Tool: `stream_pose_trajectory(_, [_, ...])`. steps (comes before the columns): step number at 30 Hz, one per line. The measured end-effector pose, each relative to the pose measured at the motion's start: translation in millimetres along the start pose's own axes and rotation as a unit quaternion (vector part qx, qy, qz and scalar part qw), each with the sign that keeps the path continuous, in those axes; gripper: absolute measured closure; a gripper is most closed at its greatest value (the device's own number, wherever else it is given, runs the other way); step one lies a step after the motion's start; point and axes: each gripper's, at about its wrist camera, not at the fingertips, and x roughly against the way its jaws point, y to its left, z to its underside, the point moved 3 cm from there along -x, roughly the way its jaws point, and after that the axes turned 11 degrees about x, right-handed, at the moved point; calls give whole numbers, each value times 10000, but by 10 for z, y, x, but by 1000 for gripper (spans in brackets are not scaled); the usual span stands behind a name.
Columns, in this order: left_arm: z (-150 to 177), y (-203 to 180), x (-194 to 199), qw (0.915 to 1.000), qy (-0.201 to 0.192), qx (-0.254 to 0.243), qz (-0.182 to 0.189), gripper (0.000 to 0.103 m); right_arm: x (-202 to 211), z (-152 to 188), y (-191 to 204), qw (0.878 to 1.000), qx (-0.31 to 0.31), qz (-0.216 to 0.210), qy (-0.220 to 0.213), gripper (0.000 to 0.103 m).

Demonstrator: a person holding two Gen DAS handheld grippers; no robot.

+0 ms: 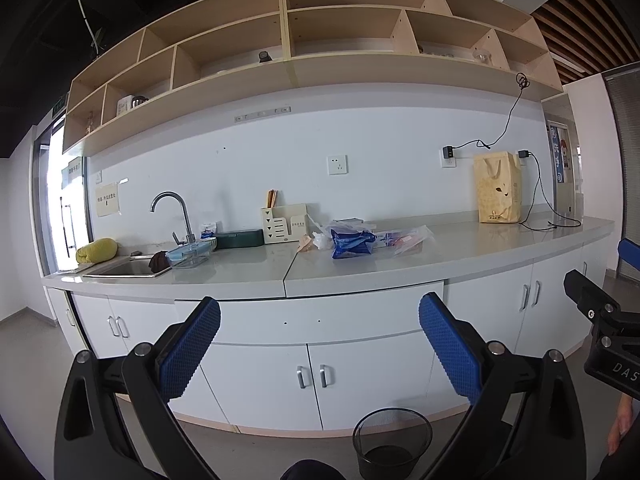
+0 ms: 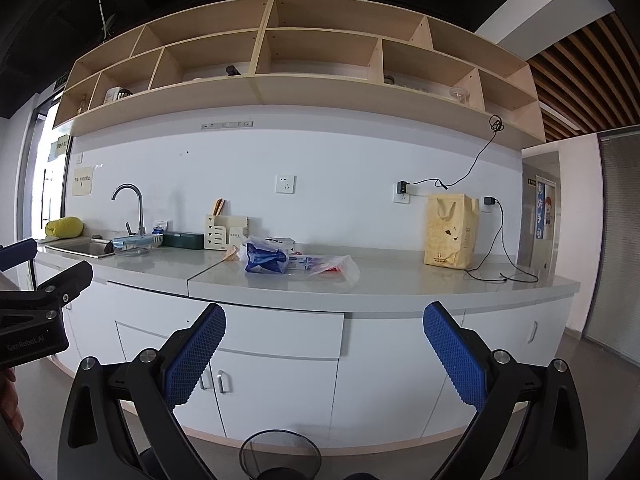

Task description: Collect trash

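Loose wrappers lie mid-counter: a blue plastic packet [image 1: 352, 243] [image 2: 265, 259], a clear bag with red and white print [image 1: 408, 237] [image 2: 332, 266], and a small white crumpled bag [image 1: 320, 240]. A black mesh waste bin [image 1: 392, 442] [image 2: 280, 456] stands on the floor in front of the cabinets. My left gripper [image 1: 320, 344] is open and empty, held well short of the counter. My right gripper [image 2: 324, 352] is open and empty, also back from the counter. Each gripper shows at the edge of the other's view.
The grey counter [image 1: 460, 252] carries a yellow paper bag [image 1: 498, 188] with a black cable, a cream organiser [image 1: 282, 222], a green box [image 1: 240, 239], a sink [image 1: 128, 268] with tap, a blue-lidded container [image 1: 188, 256] and a yellow cloth [image 1: 97, 250]. White cabinets below, open shelves above.
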Motion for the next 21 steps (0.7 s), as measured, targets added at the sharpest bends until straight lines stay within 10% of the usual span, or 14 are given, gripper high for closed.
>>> stream_pose_trajectory(21, [39,-51,-10,9999,53,-115,30,4,-13,-4,3,10000,-17,-25,14,3])
